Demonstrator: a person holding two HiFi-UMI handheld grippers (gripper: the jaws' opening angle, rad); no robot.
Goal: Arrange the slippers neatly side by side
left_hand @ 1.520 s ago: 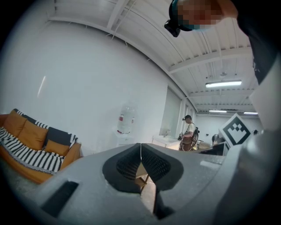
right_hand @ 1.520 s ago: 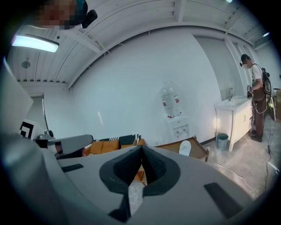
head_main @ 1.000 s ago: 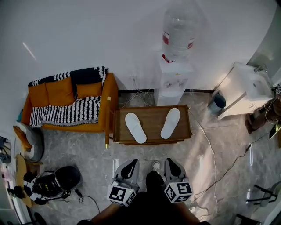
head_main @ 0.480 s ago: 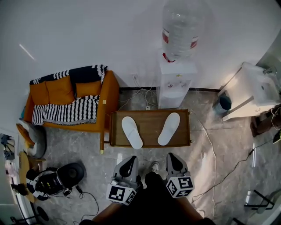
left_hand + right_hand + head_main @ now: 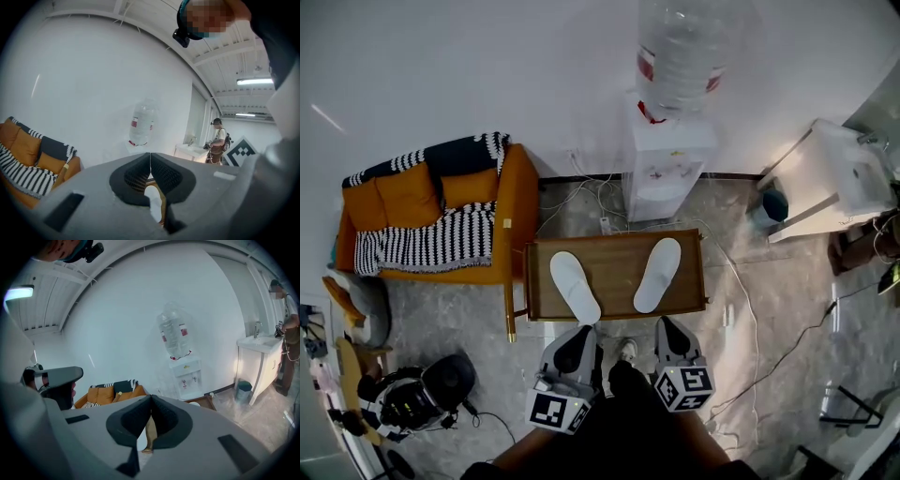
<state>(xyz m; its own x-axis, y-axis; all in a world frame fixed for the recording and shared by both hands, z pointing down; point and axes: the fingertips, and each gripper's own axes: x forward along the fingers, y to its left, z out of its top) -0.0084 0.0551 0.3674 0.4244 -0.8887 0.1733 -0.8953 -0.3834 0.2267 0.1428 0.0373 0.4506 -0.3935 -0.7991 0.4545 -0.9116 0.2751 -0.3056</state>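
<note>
Your left gripper (image 5: 579, 336) is closed and empty, and its tip sits near the front edge of the counter (image 5: 619, 253). The left slipper (image 5: 575, 287) lies on the counter at 12 o'clock from that gripper, with its near end close to the front edge. Your right gripper (image 5: 667, 328) is also closed with nothing in it. The right slipper (image 5: 658, 274) lies at 12 o'clock from it.

The two slippers are well apart, with bare wood between them. They slant so that their near ends lean toward each other and their far ends spread out.

The sofa (image 5: 431, 216) stands just beside the counter at 9 o'clock. The water dispenser (image 5: 667, 169) stands behind the counter at 12 o'clock, against the wall. The floor (image 5: 769, 300) at 3 o'clock is open, with cables trailing across it.

You hold both grippers side by side, pointing forward and slightly down, with their marker cubes toward you.
</note>
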